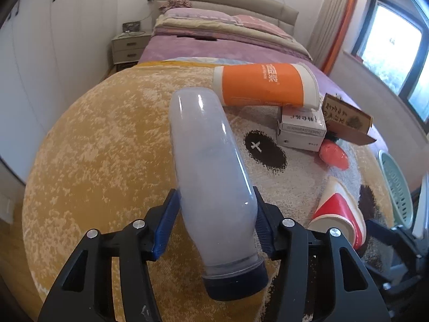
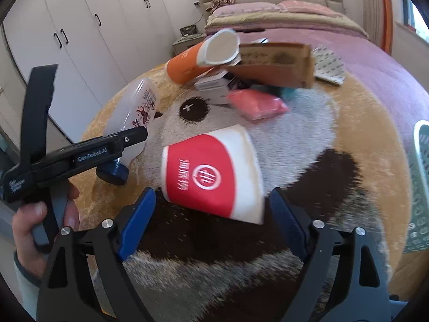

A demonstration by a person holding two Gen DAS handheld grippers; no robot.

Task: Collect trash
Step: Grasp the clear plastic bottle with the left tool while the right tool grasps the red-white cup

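Observation:
My left gripper [image 1: 217, 214] is shut on a clear plastic bottle [image 1: 211, 177] with a dark blue cap, held just above the round orange rug; it also shows in the right wrist view [image 2: 136, 107]. My right gripper [image 2: 211, 209] has its blue pads either side of a red and white paper cup [image 2: 214, 171] lying on its side; the cup also shows in the left wrist view [image 1: 337, 212]. The pads look a little apart from the cup, though the view is blurred. An orange and white tube [image 1: 265, 84], a white box [image 1: 301, 128], a brown carton [image 1: 346, 119] and a pink packet [image 1: 333, 154] lie beyond.
The round animal-face rug [image 1: 107, 147] lies at the foot of a bed [image 1: 214, 45]. A pale green basket [image 1: 396, 185] stands at the right edge, also in the right wrist view [image 2: 421, 177]. White wardrobes [image 2: 93, 26] line the left wall. A flat grey packet [image 2: 328, 65] lies behind the carton.

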